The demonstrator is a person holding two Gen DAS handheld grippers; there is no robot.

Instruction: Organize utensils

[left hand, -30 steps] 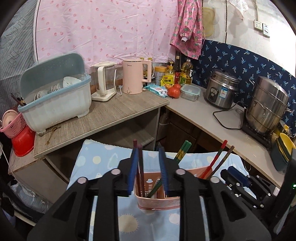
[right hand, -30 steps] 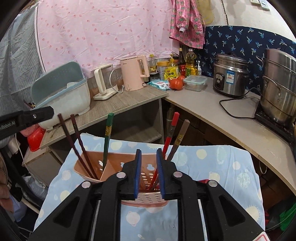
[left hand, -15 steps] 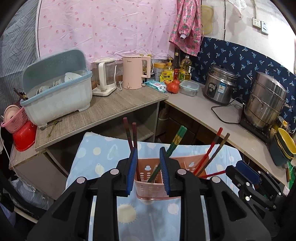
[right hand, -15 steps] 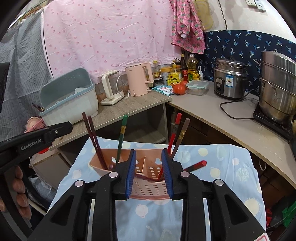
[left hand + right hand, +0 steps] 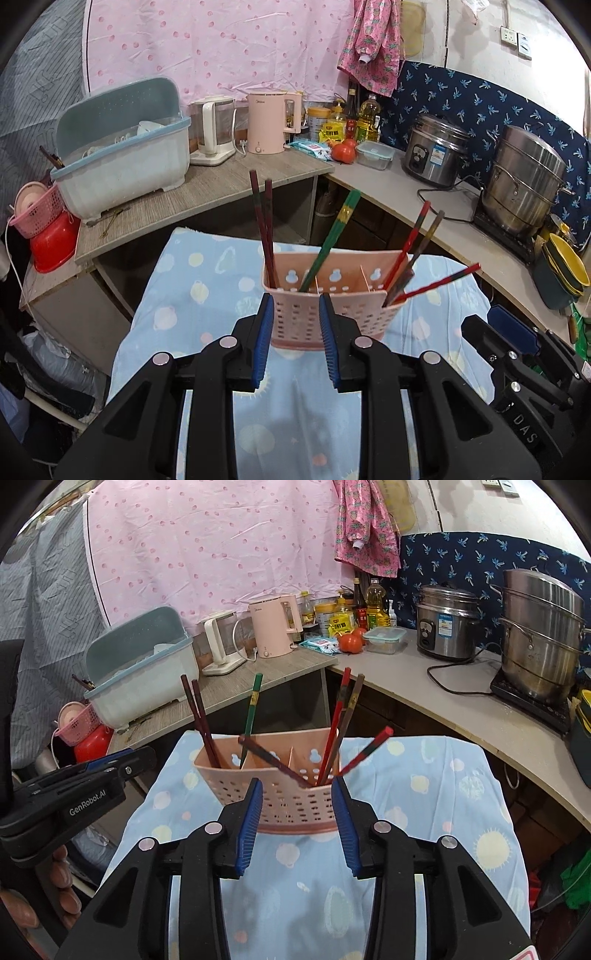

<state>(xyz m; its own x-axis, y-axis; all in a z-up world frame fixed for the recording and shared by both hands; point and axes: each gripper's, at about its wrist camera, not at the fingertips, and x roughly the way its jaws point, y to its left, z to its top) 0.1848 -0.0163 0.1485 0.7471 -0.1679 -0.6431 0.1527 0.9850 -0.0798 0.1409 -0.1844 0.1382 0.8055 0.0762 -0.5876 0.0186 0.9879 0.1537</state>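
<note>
A pink perforated utensil holder (image 5: 332,295) stands on a blue patterned cloth (image 5: 207,295). It holds a dark red chopstick pair (image 5: 262,225), a green one (image 5: 332,236), a red and a brown one (image 5: 417,236), and a red one leaning out to the right (image 5: 439,282). In the right wrist view a dark chopstick (image 5: 273,762) lies across the holder (image 5: 295,801). My left gripper (image 5: 295,299) is just short of the holder, its jaws slightly apart on nothing. My right gripper (image 5: 297,781) is also short of it, jaws opening and empty.
An L-shaped counter behind carries a blue dish rack (image 5: 122,162), a pink kettle (image 5: 266,123), a rice cooker (image 5: 436,151) and a steel steamer pot (image 5: 524,181). A pink basket (image 5: 37,214) and a red bowl (image 5: 51,243) sit at the left. A person's fingers (image 5: 59,871) show beside the left gripper (image 5: 110,764).
Both grippers have drawn back from the holder, which now sits farther ahead. The right jaws have widened. A red chopstick now leans out of the holder's right end.
</note>
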